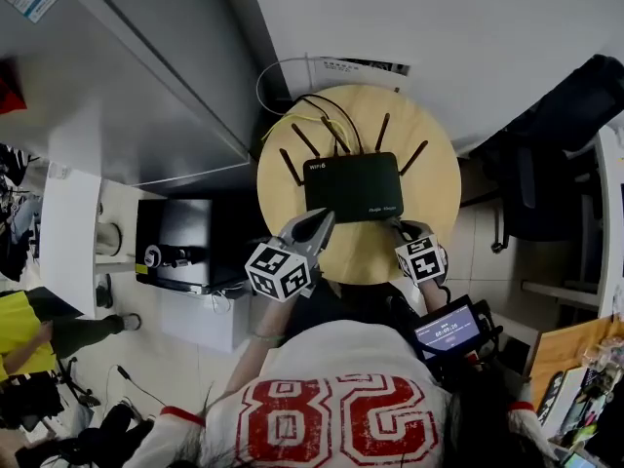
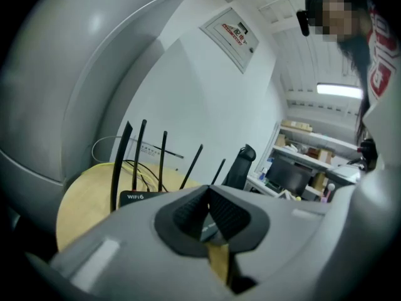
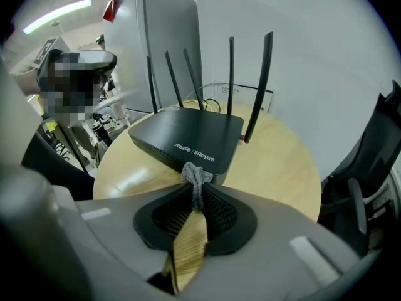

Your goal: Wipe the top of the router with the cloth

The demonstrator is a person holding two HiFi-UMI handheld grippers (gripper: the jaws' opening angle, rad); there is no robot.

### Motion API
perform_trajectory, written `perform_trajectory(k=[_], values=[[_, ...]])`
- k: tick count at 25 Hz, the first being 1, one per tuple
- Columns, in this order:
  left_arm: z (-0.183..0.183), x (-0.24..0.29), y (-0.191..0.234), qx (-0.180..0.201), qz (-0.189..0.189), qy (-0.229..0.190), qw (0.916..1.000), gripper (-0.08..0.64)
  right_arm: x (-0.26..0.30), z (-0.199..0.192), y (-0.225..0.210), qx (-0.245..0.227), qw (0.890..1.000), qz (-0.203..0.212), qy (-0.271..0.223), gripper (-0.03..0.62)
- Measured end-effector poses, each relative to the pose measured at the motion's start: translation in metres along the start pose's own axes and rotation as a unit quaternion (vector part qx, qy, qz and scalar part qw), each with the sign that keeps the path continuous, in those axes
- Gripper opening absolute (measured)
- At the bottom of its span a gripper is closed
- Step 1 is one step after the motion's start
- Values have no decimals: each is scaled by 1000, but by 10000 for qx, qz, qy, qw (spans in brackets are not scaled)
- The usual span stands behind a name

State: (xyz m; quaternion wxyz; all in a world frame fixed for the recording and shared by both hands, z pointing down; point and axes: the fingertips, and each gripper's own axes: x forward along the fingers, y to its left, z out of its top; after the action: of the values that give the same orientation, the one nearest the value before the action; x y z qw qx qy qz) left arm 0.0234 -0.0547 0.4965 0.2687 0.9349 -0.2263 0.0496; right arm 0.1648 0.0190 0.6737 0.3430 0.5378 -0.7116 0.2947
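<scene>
A black router [image 1: 352, 186] with several upright antennas lies on a round wooden table [image 1: 434, 178]. In the right gripper view the router [image 3: 188, 132] is just ahead of the jaws. My right gripper [image 3: 195, 182] is shut on a small bunched grey cloth [image 3: 197, 176], close to the router's front edge. From above, the right gripper [image 1: 398, 228] sits at the router's near right corner. My left gripper [image 1: 320, 222] is over the near left corner. Seen from its own camera, the left gripper [image 2: 208, 192] is shut with nothing between its pads, and the router [image 2: 141, 197] lies behind it.
Yellow and black cables [image 1: 317, 113] trail behind the router. A tall grey cabinet [image 1: 127, 76] stands at the left, with a black box [image 1: 180, 242] on the floor beside the table. A black office chair [image 1: 546, 164] is at the right.
</scene>
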Motion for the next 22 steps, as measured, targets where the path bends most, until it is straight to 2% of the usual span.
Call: perform_trajectory(k=[6,13,18,22], values=[[1,8,-3,27,84,-3,10000,0,0,-3,-4,29,9999,105,-64,43],[2,12,-4,40,133,-22,9999,0,-7,-10,-29,320,9994,-30,-120,43],[5,2,3,27,373,-140,9992,0,-3,2,-64,320,9990,-252,-162,43],[8,-13,16,1,693,-243,9973,0,3,26,-91,382,9980,-361,-359,43]])
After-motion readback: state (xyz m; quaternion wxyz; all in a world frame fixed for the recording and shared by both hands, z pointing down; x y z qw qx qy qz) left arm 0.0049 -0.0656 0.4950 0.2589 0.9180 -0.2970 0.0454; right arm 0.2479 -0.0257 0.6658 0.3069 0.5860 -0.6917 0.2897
